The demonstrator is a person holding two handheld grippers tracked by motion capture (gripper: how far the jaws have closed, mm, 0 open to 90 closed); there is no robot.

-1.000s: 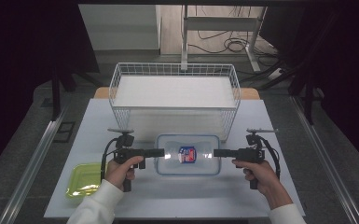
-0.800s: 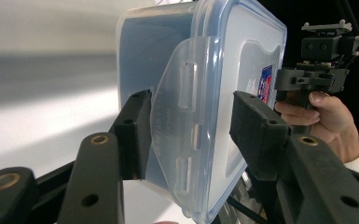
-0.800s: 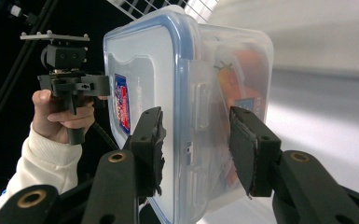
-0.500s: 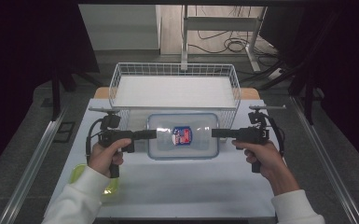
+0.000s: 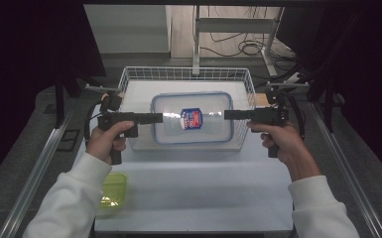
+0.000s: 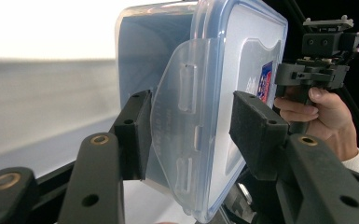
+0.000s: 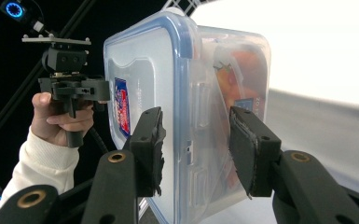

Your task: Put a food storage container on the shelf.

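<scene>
The clear rectangular plastic container with a blue-rimmed lid and a red-and-blue label [image 5: 192, 119] hangs in the air above the white wire basket [image 5: 129, 79] at the far edge of the bench [image 5: 193, 193], carried by its two short ends. The left gripper [image 5: 159, 118] has its fingers [image 6: 135, 135] clenched across the end with the clear latch flap; the right gripper [image 5: 228, 114] grasps the opposite end, fingers [image 7: 151, 149] on the lid side and the base side.

The load rests on two grips that must move together. If one hand drifts or tilts, the smooth plastic could slip from the pads, or the box could catch the basket rim.

The bench top is plain white; a small yellow-green lidded tub [image 5: 110, 193] sits near its front left corner. Beyond lie dark surroundings, cables on the floor and metal frame legs.
</scene>
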